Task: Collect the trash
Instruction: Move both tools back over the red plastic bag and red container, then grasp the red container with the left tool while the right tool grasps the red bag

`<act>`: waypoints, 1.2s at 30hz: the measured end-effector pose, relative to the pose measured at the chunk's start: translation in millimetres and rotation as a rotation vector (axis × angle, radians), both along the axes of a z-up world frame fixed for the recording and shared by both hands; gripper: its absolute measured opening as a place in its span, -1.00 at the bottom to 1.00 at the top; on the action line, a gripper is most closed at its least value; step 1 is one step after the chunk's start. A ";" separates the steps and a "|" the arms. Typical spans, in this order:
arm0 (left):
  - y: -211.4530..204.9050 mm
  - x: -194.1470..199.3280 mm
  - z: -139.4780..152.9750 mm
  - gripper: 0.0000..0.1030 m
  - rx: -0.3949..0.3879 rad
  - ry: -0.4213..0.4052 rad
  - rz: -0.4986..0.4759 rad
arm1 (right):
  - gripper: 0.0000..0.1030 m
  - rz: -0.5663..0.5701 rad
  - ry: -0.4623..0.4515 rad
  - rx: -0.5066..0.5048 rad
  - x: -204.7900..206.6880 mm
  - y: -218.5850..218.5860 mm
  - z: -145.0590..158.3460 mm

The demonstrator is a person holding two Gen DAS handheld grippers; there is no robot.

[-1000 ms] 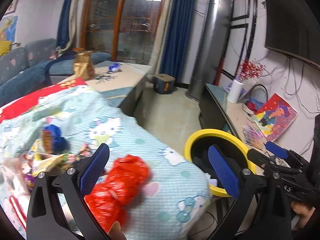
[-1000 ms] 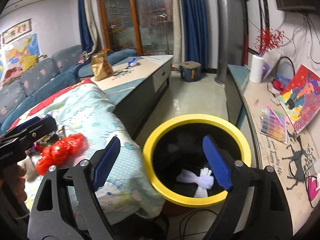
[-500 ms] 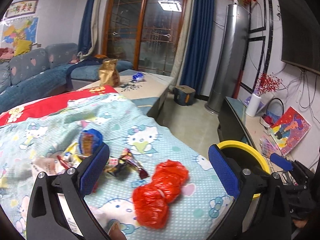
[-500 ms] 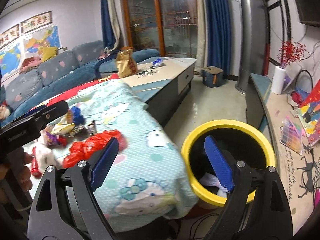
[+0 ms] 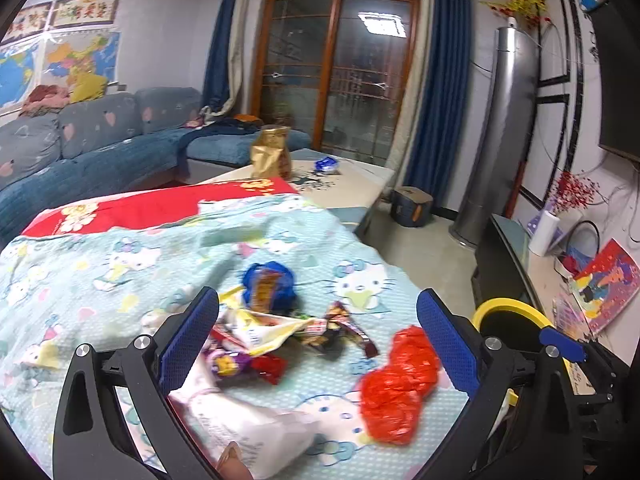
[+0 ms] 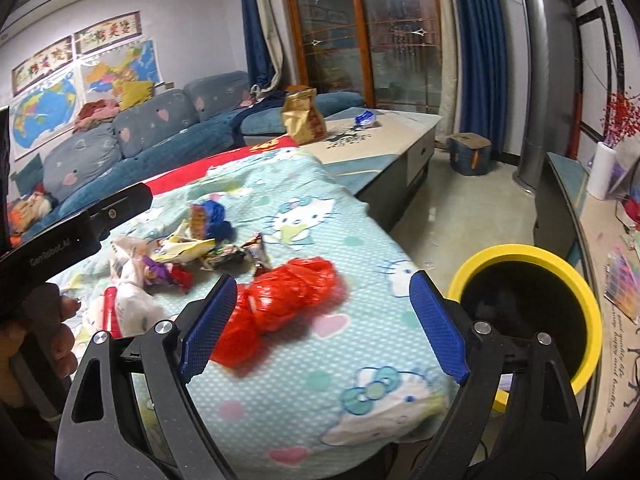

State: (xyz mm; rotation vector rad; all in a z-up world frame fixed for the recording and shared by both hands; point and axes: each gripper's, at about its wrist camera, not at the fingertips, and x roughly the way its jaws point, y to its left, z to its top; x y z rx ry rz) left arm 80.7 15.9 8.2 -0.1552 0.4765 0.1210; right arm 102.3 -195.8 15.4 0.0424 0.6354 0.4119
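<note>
A pile of trash lies on a Hello Kitty blanket (image 5: 120,264): a crumpled red plastic bag (image 5: 398,388), a blue wrapper (image 5: 268,284), candy wrappers (image 5: 332,330), a white packet (image 5: 256,436). My left gripper (image 5: 318,344) is open and empty above the wrappers. My right gripper (image 6: 322,326) is open and empty over the red bag (image 6: 284,300), not touching it. A yellow-rimmed black bin (image 6: 532,308) stands to the right of the blanket, also in the left wrist view (image 5: 508,312).
A coffee table (image 6: 384,136) with a gold bag (image 6: 302,118) lies beyond the blanket. A blue sofa (image 5: 100,148) is at the left. A low TV cabinet (image 6: 584,216) with papers runs along the right wall. A small box (image 6: 468,154) sits on the floor.
Both grippers have swung left from the bin toward the trash pile. The pile and red bag now lie between the fingers. Both stay open and empty.
</note>
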 end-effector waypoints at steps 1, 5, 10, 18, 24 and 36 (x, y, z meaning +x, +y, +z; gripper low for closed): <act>4.9 -2.0 -0.2 0.87 -0.002 0.001 0.012 | 0.55 0.006 0.001 0.000 -0.1 4.4 -0.7; 20.7 -9.9 -1.7 0.87 0.000 0.006 0.051 | 0.55 0.027 0.010 -0.003 1.5 19.2 -4.7; 40.3 -18.6 -6.8 0.87 -0.011 0.016 0.097 | 0.55 0.048 0.028 -0.018 4.3 37.2 -13.4; 75.4 -35.5 -17.6 0.87 -0.022 0.059 0.181 | 0.55 0.061 0.072 -0.048 11.3 64.2 -32.4; 103.6 -50.7 -38.4 0.87 -0.089 0.131 0.243 | 0.55 0.044 0.106 -0.065 19.3 76.7 -44.9; 108.2 -63.8 -80.2 0.68 -0.170 0.263 0.195 | 0.55 0.009 0.170 -0.057 32.2 77.5 -64.1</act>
